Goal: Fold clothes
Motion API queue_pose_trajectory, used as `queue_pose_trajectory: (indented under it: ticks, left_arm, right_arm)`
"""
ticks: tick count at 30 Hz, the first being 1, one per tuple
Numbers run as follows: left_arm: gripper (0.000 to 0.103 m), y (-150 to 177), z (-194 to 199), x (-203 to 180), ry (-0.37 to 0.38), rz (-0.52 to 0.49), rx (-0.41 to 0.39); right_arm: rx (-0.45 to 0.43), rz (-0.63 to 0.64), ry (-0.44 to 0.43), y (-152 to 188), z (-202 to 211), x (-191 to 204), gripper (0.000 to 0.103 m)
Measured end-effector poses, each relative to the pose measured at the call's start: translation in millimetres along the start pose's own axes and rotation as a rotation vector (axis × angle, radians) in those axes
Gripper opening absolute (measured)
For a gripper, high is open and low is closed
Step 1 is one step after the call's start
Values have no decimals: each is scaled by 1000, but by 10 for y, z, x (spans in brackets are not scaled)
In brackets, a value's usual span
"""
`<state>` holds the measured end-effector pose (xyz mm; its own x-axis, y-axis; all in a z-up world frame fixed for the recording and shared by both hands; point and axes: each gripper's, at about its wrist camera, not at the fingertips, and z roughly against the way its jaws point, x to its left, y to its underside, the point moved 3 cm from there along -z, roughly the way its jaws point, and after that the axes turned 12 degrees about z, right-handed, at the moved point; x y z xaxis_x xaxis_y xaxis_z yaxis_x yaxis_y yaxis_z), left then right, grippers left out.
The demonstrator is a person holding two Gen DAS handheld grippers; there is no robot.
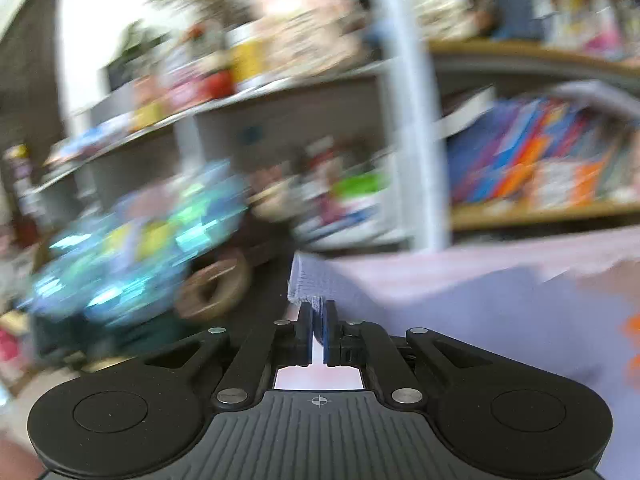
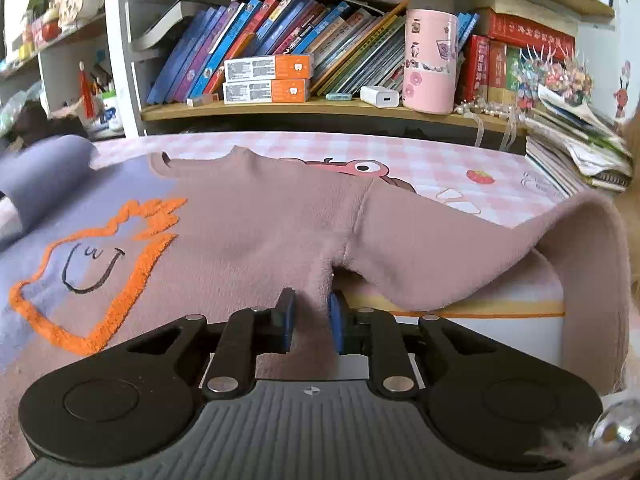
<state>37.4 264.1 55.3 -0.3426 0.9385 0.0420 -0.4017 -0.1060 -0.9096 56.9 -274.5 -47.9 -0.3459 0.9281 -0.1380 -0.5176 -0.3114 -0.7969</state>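
Nearest the lens in the right wrist view, the right gripper (image 2: 311,326) has a bunch of soft mauve fleece gathered between its blue pads (image 2: 335,326). The jaws stand partly closed, a modest gap between them filled by the cloth, which belongs to the sweatshirt (image 2: 248,216). The garment spreads out ahead of the jaws across the pink checked table cover (image 2: 440,160), its orange outlined face print (image 2: 100,264) off to the left of the jaws and one sleeve (image 2: 500,248) lifting away to the right and curling up past the table edge.

In the left wrist view, the left gripper (image 1: 318,328) is nearly shut, pinching a ribbed lilac hem or cuff (image 1: 306,282) that stands up just ahead of the fingertips; the rest of the cloth runs away to the right. The background there is smeared by motion blur.

The main risk is slippage: the left grip holds only a thin edge, and a quick swing could pull the rib free. The right jaws hold a thick fold loosely, so the fleece may slide out or drag extra layers along, leaving a crooked fold. The hanging sleeve could also catch on the table edge.
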Motion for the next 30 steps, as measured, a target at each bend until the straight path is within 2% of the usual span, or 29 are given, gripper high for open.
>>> queue_pose_trajectory:
  ticks: [3,9,12,15,18,20,22,25,26,27,28,30]
  left_arm:
    - [4,131,-64,276,-64,5,-1]
    - [4,29,-310,286,-77,49,-84]
    - [4,-181,-395,263,-39,106,-138]
    - [4,-421,-381,364,13,213,-208]
    - [4,-576,-371,451,43,278,-238]
    - [4,-591,-448,482,20,265,-222]
    - [4,-530,-615,536,-6,248,-142]
    - [15,-283,-851,613,-74,207,32]
    - [22,-189,-869,627,-97,183,68]
    - [31,-101,-845,632,-115,157,83]
    - [35,-16,-799,632,-128,134,91]
    - [39,150,-622,544,-105,94,105]
  right_arm:
    - [12,18,22,-21,-4,35,11]
    - [19,28,86,-65,-89,52,7]
    - [18,25,133,-90,-144,57,6]
    - [16,-1,163,-100,-168,45,6]
    - [5,-41,185,-111,-181,69,6]
    - [-13,-69,194,-134,-179,107,6]
    - [-34,-92,192,-173,-187,169,6]
    - [-40,-95,179,-207,-202,263,6]
    - [-35,-97,165,-199,-200,273,6]
    - [-30,-99,152,-191,-197,281,7]
    - [-28,-100,144,-183,-189,274,7]
    - [-20,-94,132,-169,-183,258,7]
